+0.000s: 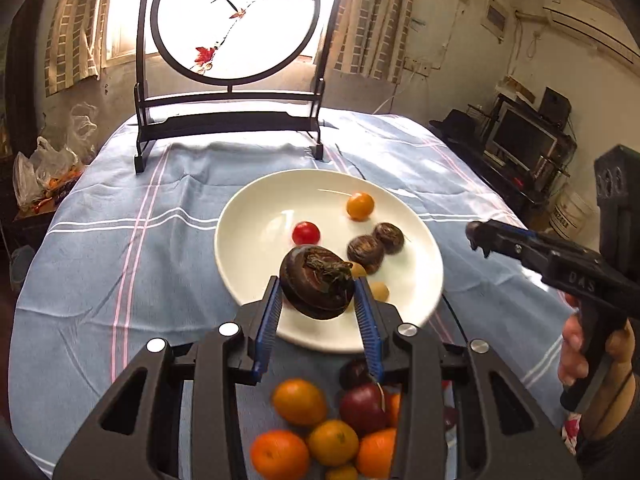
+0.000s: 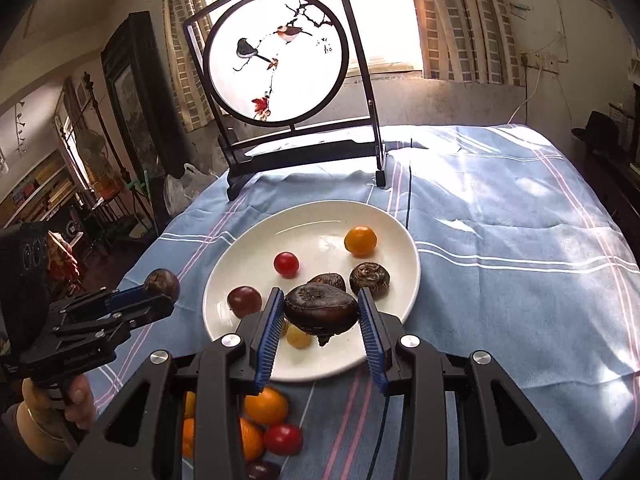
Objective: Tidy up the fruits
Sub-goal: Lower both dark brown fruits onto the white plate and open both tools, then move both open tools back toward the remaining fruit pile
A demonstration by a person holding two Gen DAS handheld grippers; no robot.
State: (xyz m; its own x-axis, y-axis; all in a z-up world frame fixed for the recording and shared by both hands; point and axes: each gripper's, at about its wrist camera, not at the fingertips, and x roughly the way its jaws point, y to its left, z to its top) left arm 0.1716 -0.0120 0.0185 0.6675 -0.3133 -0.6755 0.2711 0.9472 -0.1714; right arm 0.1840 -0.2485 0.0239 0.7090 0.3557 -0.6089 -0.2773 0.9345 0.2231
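Left wrist: left tongs (image 1: 317, 300) clamp a water chestnut (image 1: 317, 282) at centre frame, over the plate's (image 1: 256, 232) near rim. Right wrist: right tongs (image 2: 321, 320) look slightly apart around another chestnut (image 2: 321, 309), lower centre; contact unclear. Lower before releasing, avoid the tomatoes (image 2: 286, 264).

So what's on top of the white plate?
On the white plate lie a red tomato, an orange tomato, a purple one, brown water chestnuts and a yellow fruit. The held chestnut hides what lies beneath.
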